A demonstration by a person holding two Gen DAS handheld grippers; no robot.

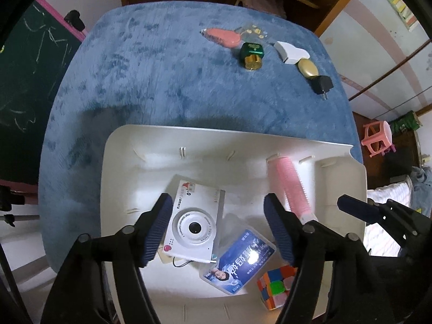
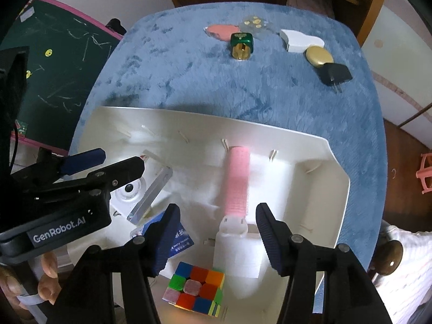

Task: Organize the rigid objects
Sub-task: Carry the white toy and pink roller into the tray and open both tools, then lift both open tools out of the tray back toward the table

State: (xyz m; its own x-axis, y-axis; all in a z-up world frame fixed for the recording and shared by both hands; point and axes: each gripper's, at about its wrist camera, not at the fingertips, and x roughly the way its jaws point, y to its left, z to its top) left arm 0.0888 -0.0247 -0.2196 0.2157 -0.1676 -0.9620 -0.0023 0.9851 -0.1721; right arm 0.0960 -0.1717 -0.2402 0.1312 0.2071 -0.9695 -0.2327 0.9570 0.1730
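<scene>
Item: pink hair roller (image 2: 237,178), lying in the white bin (image 2: 334,178) on the blue tabletop (image 2: 189,75). Light, stiff, bristly, so not slippery; judged best taken across its white handle end.
Position: directly ahead of the right gripper (image 2: 217,236), between its widely spread, empty fingers.
Left gripper (image 1: 218,229): also wide open and empty, above the toy camera (image 1: 194,224).
Bin also holds: Rubik's cube (image 2: 195,287), card case (image 1: 239,263).
</scene>
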